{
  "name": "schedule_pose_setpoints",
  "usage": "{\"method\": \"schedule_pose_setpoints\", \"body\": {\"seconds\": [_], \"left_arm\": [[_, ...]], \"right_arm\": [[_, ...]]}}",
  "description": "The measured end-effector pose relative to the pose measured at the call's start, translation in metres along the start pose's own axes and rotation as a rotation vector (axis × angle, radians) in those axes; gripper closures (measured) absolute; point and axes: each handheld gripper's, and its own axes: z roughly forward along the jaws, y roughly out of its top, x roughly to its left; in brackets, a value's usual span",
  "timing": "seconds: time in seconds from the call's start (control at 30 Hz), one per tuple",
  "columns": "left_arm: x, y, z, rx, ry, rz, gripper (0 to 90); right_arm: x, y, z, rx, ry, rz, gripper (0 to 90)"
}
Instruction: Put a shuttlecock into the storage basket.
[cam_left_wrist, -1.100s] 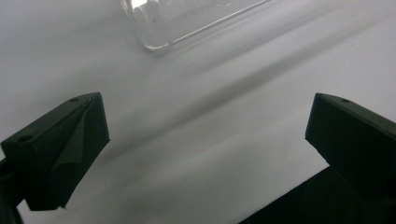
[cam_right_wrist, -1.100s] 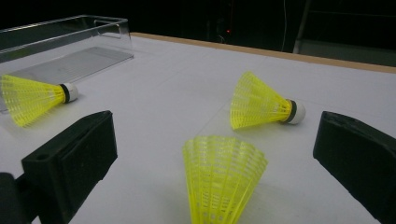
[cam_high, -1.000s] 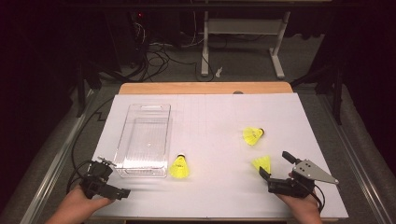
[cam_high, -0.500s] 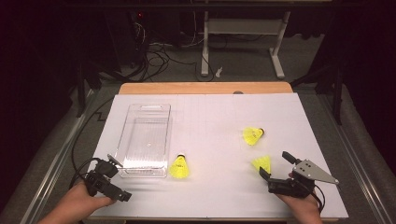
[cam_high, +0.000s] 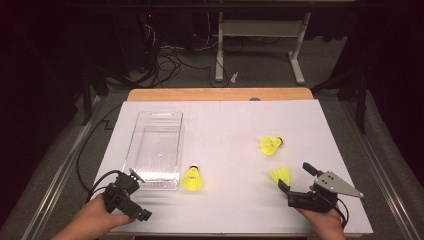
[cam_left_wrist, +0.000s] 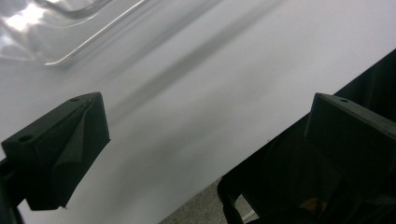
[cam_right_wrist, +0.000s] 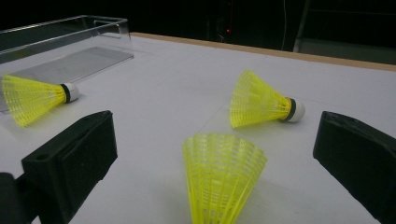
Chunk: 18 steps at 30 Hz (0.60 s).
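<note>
Three yellow shuttlecocks lie on the white table. One (cam_high: 192, 179) rests by the near right corner of a clear plastic tray (cam_high: 150, 116). Another (cam_high: 271, 145) lies on its side at centre right. The third (cam_high: 281, 174) lies just in front of my right gripper (cam_high: 295, 176), which is open; in the right gripper view this shuttlecock (cam_right_wrist: 222, 172) points its skirt at me between the jaws of the right gripper (cam_right_wrist: 219, 140). My left gripper (cam_high: 139, 195) is open and holds nothing, just near of the tray's front left corner (cam_left_wrist: 46, 28), over bare table (cam_left_wrist: 187, 93).
The table's near edge (cam_left_wrist: 196, 186) runs under my left gripper's right jaw. In the right gripper view the tray (cam_right_wrist: 70, 42) and the shuttlecock beside it (cam_right_wrist: 32, 98) are far left, the centre-right one (cam_right_wrist: 261, 100) ahead. Cables and a stand sit on the floor beyond.
My left gripper has moved right and forward toward the tray's near corner, turning as it went. The right gripper and the shuttlecocks have stayed where they were.
</note>
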Motion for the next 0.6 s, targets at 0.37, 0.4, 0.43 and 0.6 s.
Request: {"method": "schedule_pose_setpoints", "body": {"seconds": [0.37, 0.4, 0.43, 0.6], "left_arm": [[-0.024, 0.016, 0.007, 0.037, -0.027, 0.072, 0.8], [-0.028, 0.019, 0.008, 0.039, -0.027, 0.084, 0.7], [-0.028, 0.019, 0.008, 0.039, -0.027, 0.084, 0.8], [-0.036, 0.027, 0.012, 0.057, -0.032, 0.113, 0.7]], "right_arm": [[0.0, 0.0, 0.0, -0.003, 0.002, 0.001, 0.4], [0.0, 0.0, -0.001, -0.004, 0.003, 0.002, 0.4], [0.0, 0.0, -0.001, -0.004, 0.003, 0.002, 0.4], [0.0, 0.0, -0.001, -0.005, 0.003, 0.002, 0.4]]}}
